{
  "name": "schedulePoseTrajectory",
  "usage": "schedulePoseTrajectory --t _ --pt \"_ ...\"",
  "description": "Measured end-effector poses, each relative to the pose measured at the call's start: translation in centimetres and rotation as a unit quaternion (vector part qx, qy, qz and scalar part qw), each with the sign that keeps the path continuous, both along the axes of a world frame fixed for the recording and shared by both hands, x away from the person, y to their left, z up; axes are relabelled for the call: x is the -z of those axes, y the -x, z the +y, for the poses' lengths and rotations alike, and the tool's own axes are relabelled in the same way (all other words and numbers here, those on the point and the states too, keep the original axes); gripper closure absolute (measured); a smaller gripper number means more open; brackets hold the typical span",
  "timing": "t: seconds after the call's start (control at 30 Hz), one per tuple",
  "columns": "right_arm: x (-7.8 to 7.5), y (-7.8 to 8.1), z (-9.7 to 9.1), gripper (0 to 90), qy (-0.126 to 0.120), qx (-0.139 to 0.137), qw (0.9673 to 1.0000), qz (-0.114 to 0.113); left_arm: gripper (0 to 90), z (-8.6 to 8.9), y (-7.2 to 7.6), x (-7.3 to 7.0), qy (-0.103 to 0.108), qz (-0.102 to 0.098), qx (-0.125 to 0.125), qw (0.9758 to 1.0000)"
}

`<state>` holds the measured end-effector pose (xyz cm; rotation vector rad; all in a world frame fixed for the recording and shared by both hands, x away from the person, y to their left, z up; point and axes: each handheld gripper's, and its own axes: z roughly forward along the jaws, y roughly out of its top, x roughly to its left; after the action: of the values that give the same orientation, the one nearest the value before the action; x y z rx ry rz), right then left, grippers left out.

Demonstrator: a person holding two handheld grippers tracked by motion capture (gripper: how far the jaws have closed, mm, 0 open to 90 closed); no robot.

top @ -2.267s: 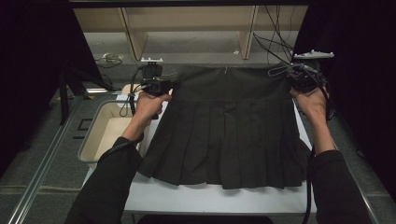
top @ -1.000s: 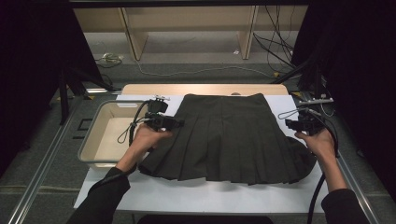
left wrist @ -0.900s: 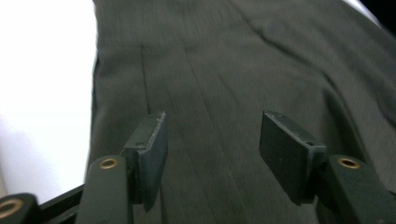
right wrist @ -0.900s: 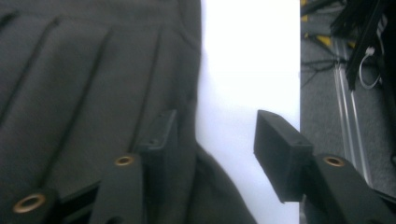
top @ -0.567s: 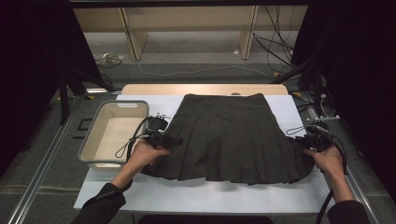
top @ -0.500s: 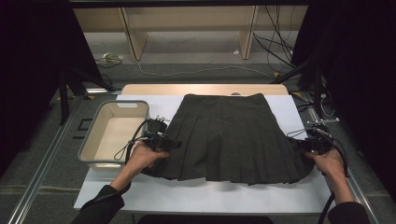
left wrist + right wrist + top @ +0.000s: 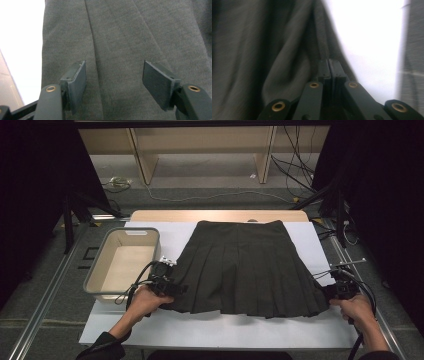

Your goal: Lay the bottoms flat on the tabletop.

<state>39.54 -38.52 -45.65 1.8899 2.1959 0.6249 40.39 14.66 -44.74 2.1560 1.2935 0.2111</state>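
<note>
A dark grey pleated skirt (image 7: 245,265) lies flat on the white sheet (image 7: 200,327), waistband far, hem near. My left gripper (image 7: 176,288) rests at the hem's left corner. In the left gripper view it (image 7: 113,77) is open, pads apart over the skirt cloth (image 7: 125,37). Its jaws have just been opening, and nothing is pinched between them. My right gripper (image 7: 331,292) is at the hem's right corner. Its jaws (image 7: 328,66) have just been closing and are now shut on the skirt's edge (image 7: 287,70), which bunches beside them.
A beige bin (image 7: 97,270) stands on the left, next to my left hand. A wooden board (image 7: 215,215) edges the table's far side, and beyond it are shelf legs and cables on the floor. Metal rails (image 7: 45,310) run along both table sides.
Both hands have come nearer and lower, from the skirt's waist and sides to its hem corners. The skirt now lies spread flat. The right hand has reached the hem's right corner.
</note>
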Motion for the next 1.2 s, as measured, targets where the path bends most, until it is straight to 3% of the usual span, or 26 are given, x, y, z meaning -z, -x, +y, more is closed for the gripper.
schedulePoseTrajectory --t 0.17,0.23,0.33,0.4,0.43,0.53,0.67,0.77,0.83,0.93,1.03,1.1,1.2 --pt "0.1 1.2 1.3 88.1 -0.009 -0.016 0.9998 0.008 35.0 -0.1 0.6 0.0 0.001 -0.002 0.006 1.0" --pt "0.1 1.3 1.5 81.9 -0.007 -0.018 0.9997 0.013 35.0 -0.2 0.8 0.0 0.0 -0.003 0.009 1.0" --pt "-0.5 1.5 1.4 70.9 0.02 -0.003 0.9997 -0.011 34.9 -0.3 1.0 -0.2 0.0 -0.006 0.013 0.9999" --pt "-1.4 1.7 1.2 67.6 0.037 0.005 0.9984 -0.043 34.9 -0.3 1.1 -0.2 0.001 -0.008 0.014 0.9999" --pt "-1.9 1.9 1.0 66.6 0.031 0.012 0.9975 -0.061 34.9 -0.3 1.2 -0.3 0.001 -0.008 0.013 0.9999" --pt "-2.8 2.1 0.9 61.7 0.013 0.015 0.9963 -0.083 34.8 -0.4 1.4 -0.3 0.003 -0.011 0.016 0.9998" --pt "-3.0 2.3 1.5 50.2 -0.005 0.003 0.9966 -0.082 34.2 -0.4 1.7 -0.4 0.0 -0.015 0.017 0.9998" --pt "-2.5 2.4 2.2 43.8 -0.014 -0.012 0.9977 -0.065 33.6 -0.3 2.0 -0.4 -0.001 -0.017 0.014 0.9997" --pt "-2.0 2.4 2.6 49.2 -0.007 -0.016 0.9986 -0.051 33.5 -0.1 2.1 -0.5 -0.001 -0.018 0.014 0.9997" --pt "-0.8 2.4 3.2 70.0 0.017 -0.03 0.9993 -0.016 33.4 0.0 2.3 -0.5 -0.002 -0.018 0.012 0.9998" --pt "-0.5 2.4 3.1 84.3 0.03 -0.038 0.9988 -0.009 33.4 0.1 2.5 -0.4 -0.004 -0.016 0.009 0.9998" --pt "-0.8 2.4 2.7 85.6 0.047 -0.031 0.9983 -0.014 33.4 0.3 2.6 -0.4 -0.008 -0.013 0.007 0.9999" --pt "-0.7 2.3 1.8 85.6 0.053 -0.016 0.9983 -0.018 33.4 0.5 2.6 -0.3 -0.011 -0.01 -0.001 0.9999"
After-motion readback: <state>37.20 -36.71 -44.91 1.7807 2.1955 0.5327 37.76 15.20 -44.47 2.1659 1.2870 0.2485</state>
